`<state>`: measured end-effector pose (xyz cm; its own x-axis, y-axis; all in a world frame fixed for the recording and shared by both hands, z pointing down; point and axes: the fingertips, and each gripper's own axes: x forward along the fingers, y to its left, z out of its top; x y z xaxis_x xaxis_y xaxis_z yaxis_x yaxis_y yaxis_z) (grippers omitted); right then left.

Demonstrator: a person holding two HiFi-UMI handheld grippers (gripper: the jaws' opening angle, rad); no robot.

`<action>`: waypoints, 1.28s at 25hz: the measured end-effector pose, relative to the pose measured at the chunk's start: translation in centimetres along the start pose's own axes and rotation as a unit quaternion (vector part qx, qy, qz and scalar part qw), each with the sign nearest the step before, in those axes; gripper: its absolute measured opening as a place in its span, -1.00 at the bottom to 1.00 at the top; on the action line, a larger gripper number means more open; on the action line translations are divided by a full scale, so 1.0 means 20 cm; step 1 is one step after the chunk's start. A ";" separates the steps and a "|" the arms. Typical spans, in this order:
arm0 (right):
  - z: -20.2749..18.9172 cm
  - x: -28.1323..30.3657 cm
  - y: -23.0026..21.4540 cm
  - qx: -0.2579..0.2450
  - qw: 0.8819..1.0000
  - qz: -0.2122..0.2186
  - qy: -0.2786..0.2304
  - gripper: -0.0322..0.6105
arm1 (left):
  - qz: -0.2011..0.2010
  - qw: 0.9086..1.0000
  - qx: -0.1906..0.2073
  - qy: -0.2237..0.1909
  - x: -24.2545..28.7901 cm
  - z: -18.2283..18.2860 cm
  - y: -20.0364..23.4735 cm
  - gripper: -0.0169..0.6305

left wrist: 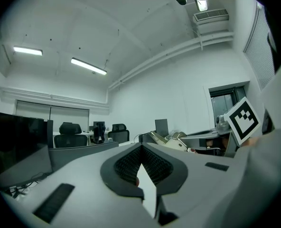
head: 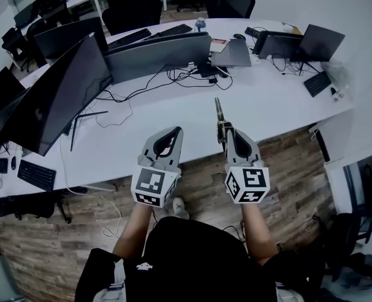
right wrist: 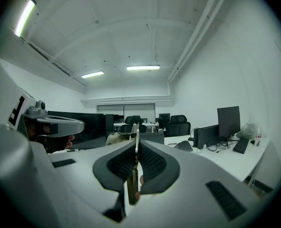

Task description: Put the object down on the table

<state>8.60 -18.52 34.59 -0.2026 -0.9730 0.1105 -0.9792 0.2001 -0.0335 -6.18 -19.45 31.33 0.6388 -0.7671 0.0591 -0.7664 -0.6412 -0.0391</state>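
Head view: right gripper (head: 227, 131) is holding a thin, flat, metallic-looking object (head: 218, 110) upright over the near edge of the white table (head: 280, 106). Left gripper (head: 169, 137) is hovering just beside it. Monitors (head: 66, 87) and cables (head: 142, 90) are crowding the far side, so the bare strip ahead looks the safest landing spot.

Left gripper view: its jaws are meeting at the tips, with nothing between them.

Right gripper view: the jaws are clamping the object edge-on. I would be lowering it and tilting it flat before letting go, or it may topple. Office chairs are standing behind.
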 end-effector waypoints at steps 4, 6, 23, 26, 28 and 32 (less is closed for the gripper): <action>0.02 0.14 0.02 -0.001 1.000 -0.009 0.003 -0.82 | -0.009 1.000 -0.003 -0.002 0.09 0.01 0.14 -0.91; 0.02 0.21 0.03 -0.001 1.000 -0.014 0.005 -0.82 | -0.013 1.000 -0.005 -0.002 0.13 0.00 0.20 -0.91; -0.17 0.43 0.00 0.006 0.998 -0.034 0.048 -0.82 | -0.044 0.998 -0.034 0.037 0.33 -0.24 0.37 -0.91; -0.21 0.44 -0.03 0.013 0.998 -0.034 0.056 -0.82 | -0.046 0.997 -0.037 0.045 0.37 -0.28 0.36 -0.91; -0.24 0.46 -0.05 0.014 0.997 -0.032 0.062 -0.82 | -0.044 0.997 -0.039 0.049 0.39 -0.30 0.36 -0.91; -0.30 0.51 -0.09 0.015 0.997 -0.020 0.078 -0.82 | -0.037 0.996 -0.047 0.063 0.46 -0.37 0.36 -0.91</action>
<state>8.17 -28.18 41.83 -0.1647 -0.9502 0.2646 -0.9863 0.1554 -0.0560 -6.37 -30.89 38.98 0.6846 -0.7054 0.1838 -0.7243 -0.6866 0.0626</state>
